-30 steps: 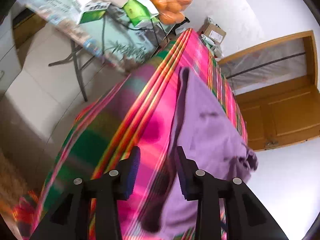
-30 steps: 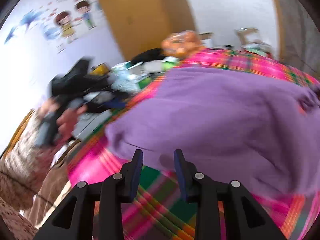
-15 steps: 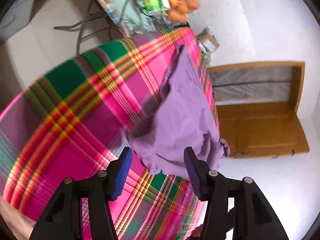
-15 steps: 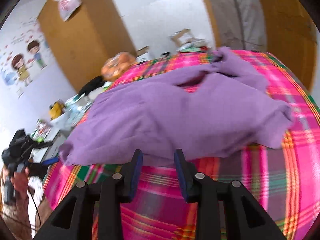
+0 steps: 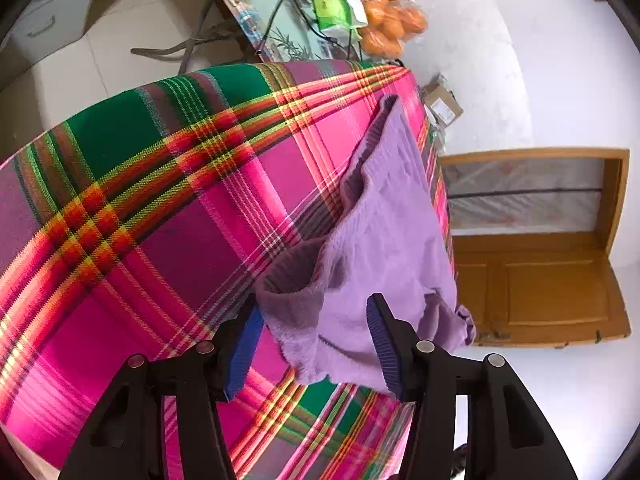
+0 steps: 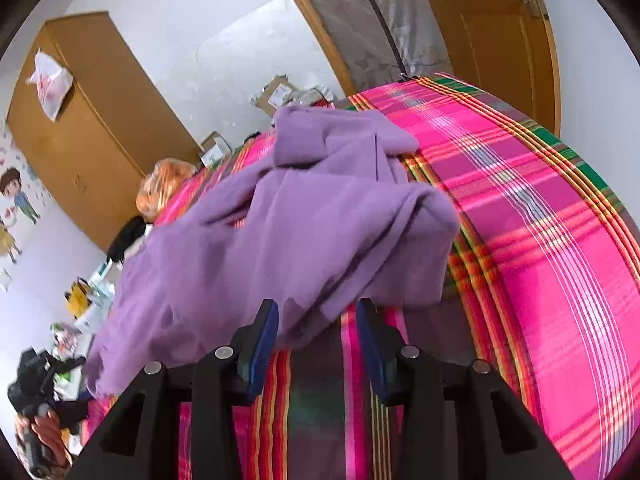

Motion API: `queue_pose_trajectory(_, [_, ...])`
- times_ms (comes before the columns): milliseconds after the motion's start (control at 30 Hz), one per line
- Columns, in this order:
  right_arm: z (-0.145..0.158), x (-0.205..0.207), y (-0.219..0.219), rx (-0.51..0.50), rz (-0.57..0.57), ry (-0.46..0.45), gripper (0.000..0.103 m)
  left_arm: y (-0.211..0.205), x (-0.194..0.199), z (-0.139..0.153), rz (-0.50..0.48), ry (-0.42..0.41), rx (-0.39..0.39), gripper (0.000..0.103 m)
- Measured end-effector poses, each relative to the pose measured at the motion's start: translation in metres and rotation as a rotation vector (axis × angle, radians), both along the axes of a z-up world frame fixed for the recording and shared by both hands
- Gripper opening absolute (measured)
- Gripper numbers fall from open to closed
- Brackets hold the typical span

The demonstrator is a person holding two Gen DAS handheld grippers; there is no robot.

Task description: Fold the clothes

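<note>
My left gripper (image 5: 316, 344) stands wide apart, its jaws straddling the ribbed cuff (image 5: 294, 276) of the purple sweater (image 5: 384, 232), positioned, I judge, to pinch that sleeve end. The sweater lies rumpled on the pink plaid tablecloth (image 5: 152, 208), partly doubled over itself, so it fits either a half-made fold or a loose heap. My right gripper (image 6: 316, 340) is likewise spread, nothing clamped, its fingers framing the sweater's near hem (image 6: 304, 320), probably to lift it in step.
</note>
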State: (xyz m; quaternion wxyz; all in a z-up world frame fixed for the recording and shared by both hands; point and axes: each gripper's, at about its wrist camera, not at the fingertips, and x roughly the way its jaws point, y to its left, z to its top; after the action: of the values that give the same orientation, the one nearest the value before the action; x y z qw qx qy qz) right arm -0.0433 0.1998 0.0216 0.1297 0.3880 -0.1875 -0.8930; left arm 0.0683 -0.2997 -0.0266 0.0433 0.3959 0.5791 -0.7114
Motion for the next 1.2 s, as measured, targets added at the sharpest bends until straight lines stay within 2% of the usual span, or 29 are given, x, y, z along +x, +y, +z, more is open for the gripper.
queue_pose_trajectory(100, [-0.001, -0.013, 0.005, -0.043, 0.000, 0.003, 0.041, 0.001, -0.003, 0.000, 0.016, -0.009, 0.002, 0.052])
queue_pose_trajectory(167, [-0.002, -0.022, 0.007, -0.062, -0.002, 0.000, 0.041, 0.001, -0.004, 0.001, 0.016, -0.015, -0.009, 0.045])
queue_pose_trajectory(233, [-0.004, -0.030, 0.008, -0.081, -0.008, -0.012, 0.038, 0.000, -0.005, 0.000, 0.013, -0.030, -0.029, 0.021])
queue_pose_trajectory(267, [-0.005, -0.033, 0.009, -0.100, -0.010, -0.012, 0.035, -0.001, -0.006, 0.001, 0.014, -0.027, -0.033, 0.019])
queue_pose_trajectory(333, [-0.004, -0.034, 0.009, -0.093, -0.017, -0.009, 0.010, -0.003, -0.006, 0.003, 0.015, -0.023, -0.041, 0.013])
queue_pose_trajectory(367, [-0.002, -0.033, 0.009, -0.088, -0.018, -0.003, 0.006, -0.005, -0.007, 0.005, 0.016, -0.021, -0.045, 0.012])
queue_pose_trajectory(533, [0.011, -0.019, 0.009, -0.084, -0.019, 0.041, 0.005, -0.011, -0.008, 0.011, 0.020, -0.010, -0.065, 0.010])
queue_pose_trajectory(867, [0.066, 0.031, 0.007, -0.071, -0.016, 0.154, 0.005, -0.023, 0.003, 0.020, 0.032, 0.034, -0.062, 0.010])
queue_pose_trajectory(1067, [0.077, 0.055, 0.011, -0.044, -0.028, 0.138, 0.005, -0.028, 0.018, 0.023, 0.034, 0.053, -0.039, 0.010])
queue_pose_trajectory(1200, [0.055, 0.050, 0.013, -0.019, -0.047, 0.038, 0.005, -0.027, 0.027, 0.015, 0.035, 0.041, -0.030, 0.010])
